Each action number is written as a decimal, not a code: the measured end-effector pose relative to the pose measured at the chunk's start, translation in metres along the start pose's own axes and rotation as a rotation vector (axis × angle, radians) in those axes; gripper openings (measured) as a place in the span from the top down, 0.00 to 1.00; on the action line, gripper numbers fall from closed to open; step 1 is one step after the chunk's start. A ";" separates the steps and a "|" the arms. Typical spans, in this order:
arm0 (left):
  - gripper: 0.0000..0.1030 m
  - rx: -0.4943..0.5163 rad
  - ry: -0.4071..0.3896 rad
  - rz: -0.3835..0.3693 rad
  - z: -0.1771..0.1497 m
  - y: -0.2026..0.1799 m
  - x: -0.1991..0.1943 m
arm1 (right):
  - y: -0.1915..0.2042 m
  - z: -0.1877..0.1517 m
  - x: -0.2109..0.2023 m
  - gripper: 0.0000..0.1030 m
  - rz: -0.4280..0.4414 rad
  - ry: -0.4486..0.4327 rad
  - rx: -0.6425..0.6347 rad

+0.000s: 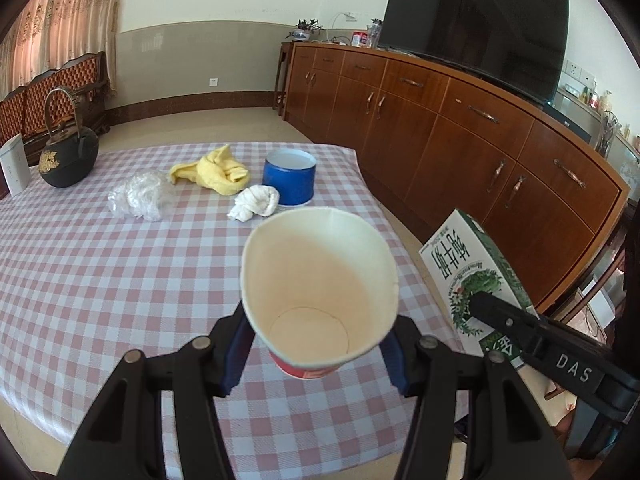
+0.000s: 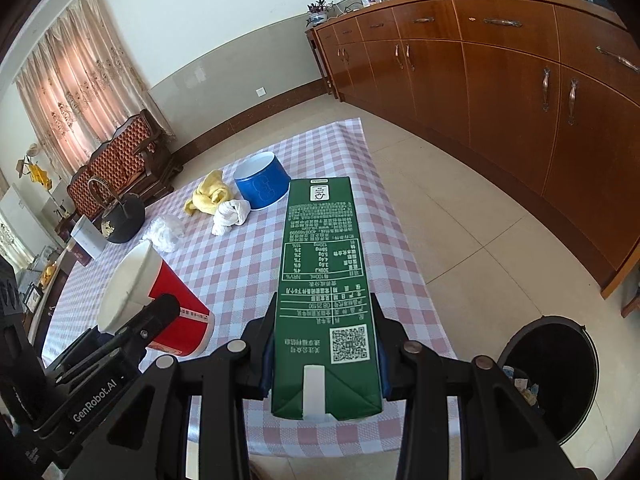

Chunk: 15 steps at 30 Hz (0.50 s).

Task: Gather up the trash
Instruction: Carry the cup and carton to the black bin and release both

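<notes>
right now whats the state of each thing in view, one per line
paper cup: empty, squeezed in left gripper
green carton: clamped in right gripper, off the table
blue tub: upright, open
yellow cloth: crumpled on checked tablecloth
white tissue: wadded beside tub
clear plastic wrap: balled up
black kettle: upright, lid on
bin: open, trash inside

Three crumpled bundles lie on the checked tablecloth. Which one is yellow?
The yellow cloth, farthest back beside the blue tub. The plastic wrap is clear and the paper wad white.
</notes>
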<state>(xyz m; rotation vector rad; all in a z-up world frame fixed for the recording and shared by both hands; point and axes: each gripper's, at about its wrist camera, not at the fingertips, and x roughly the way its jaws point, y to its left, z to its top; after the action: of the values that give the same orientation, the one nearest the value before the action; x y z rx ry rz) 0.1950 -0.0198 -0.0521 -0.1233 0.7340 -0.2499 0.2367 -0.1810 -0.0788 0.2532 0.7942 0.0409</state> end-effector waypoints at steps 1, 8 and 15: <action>0.44 0.006 0.001 -0.010 -0.001 -0.006 0.000 | -0.004 -0.001 -0.005 0.61 -0.007 -0.005 0.005; 0.44 0.062 0.013 -0.080 -0.011 -0.049 -0.002 | -0.036 -0.011 -0.035 0.61 -0.053 -0.030 0.060; 0.44 0.118 0.032 -0.147 -0.018 -0.090 -0.002 | -0.079 -0.023 -0.065 0.61 -0.114 -0.056 0.127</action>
<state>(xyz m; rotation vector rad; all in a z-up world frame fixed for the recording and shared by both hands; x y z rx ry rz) 0.1655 -0.1066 -0.0465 -0.0615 0.7416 -0.4349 0.1705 -0.2608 -0.0679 0.3276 0.7556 -0.1236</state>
